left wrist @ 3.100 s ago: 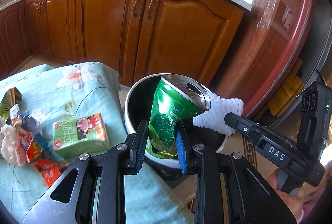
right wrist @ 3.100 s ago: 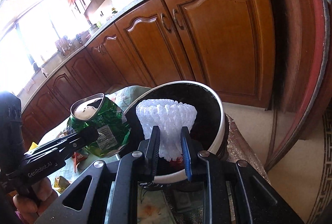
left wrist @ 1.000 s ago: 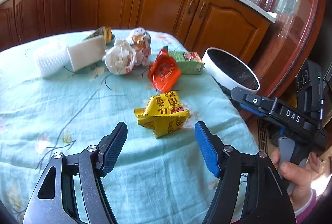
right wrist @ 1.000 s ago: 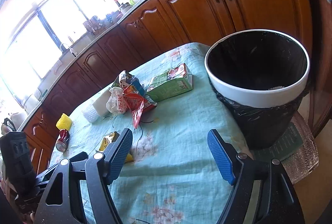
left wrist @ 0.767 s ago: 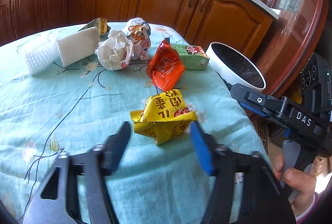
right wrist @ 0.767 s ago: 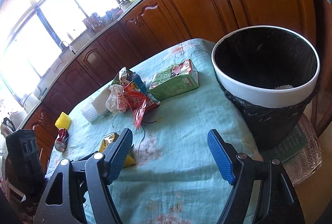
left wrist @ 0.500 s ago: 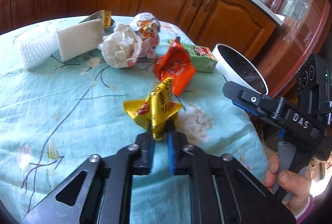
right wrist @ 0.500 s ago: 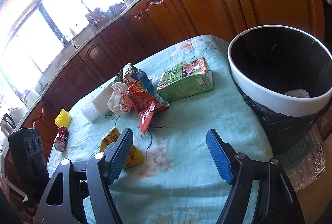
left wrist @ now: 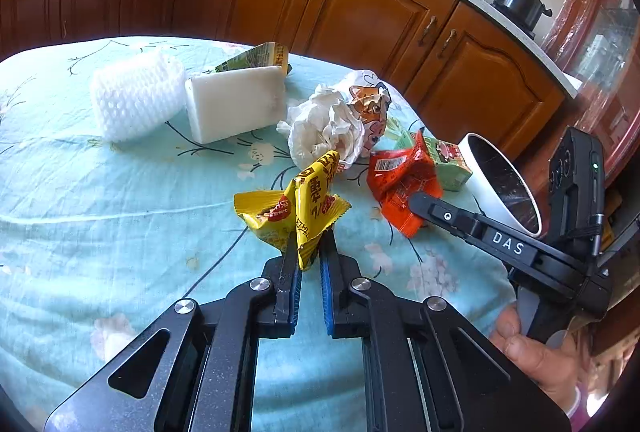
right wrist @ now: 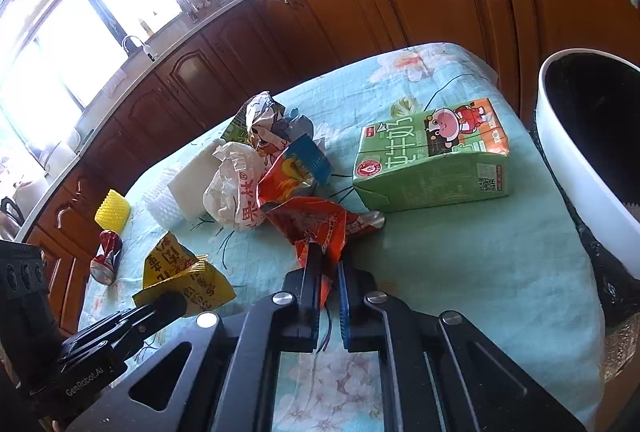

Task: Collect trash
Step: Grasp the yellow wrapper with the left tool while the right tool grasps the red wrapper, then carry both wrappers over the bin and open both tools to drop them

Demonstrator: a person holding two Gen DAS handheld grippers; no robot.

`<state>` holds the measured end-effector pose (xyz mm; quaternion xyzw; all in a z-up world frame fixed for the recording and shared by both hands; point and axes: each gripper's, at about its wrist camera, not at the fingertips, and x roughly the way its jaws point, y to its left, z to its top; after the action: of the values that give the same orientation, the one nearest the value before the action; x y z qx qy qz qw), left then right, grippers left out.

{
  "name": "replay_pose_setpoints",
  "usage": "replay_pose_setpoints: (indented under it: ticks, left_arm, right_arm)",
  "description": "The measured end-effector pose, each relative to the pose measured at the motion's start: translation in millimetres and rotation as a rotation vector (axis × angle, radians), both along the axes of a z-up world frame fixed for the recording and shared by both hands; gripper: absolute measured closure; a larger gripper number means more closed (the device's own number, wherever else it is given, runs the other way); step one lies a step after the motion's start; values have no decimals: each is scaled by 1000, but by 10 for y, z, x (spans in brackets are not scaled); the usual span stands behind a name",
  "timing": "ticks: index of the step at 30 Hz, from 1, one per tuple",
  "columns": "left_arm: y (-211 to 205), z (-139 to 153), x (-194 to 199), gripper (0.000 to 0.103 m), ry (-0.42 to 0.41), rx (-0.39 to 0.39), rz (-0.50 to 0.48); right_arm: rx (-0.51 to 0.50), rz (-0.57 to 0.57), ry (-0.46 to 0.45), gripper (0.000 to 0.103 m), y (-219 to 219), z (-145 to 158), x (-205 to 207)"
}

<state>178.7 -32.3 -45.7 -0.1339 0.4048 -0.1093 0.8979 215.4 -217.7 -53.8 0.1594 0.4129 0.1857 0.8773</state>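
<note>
Yellow wrapper [left wrist: 296, 210] was pinched in the left gripper [left wrist: 309, 252], which had been open a moment before | right gripper [right wrist: 326, 264] had just snapped shut on the red wrapper [right wrist: 310, 218] (both on the tablecloth [left wrist: 120, 192]) | next: bin [right wrist: 576, 160], nearby | milk carton [right wrist: 434, 156] lay between.

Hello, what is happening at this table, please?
A person is clearing trash from a table with a light blue flowered cloth, one hand-held claw in each hand. The left claw is shut on a crumpled yellow snack wrapper. The right claw has just closed on a crumpled red-orange snack wrapper. The white round bin with a black liner stands at the table's edge. A green milk carton, crumpled white paper and a white foam block remain on the cloth.
</note>
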Motion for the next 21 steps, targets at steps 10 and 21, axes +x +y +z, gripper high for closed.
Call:
replay_pose_setpoints:
  ticks: [10, 21]
  left_arm:
    - [-226, 92, -21, 95, -23, -7, -69]
    - [-815, 237, -18, 95, -47, 12, -188]
  right_arm:
    - [-12, -19, -54, 102, -208, 186, -327]
    - [-5, -131, -91, 102, -846, 353, -624]
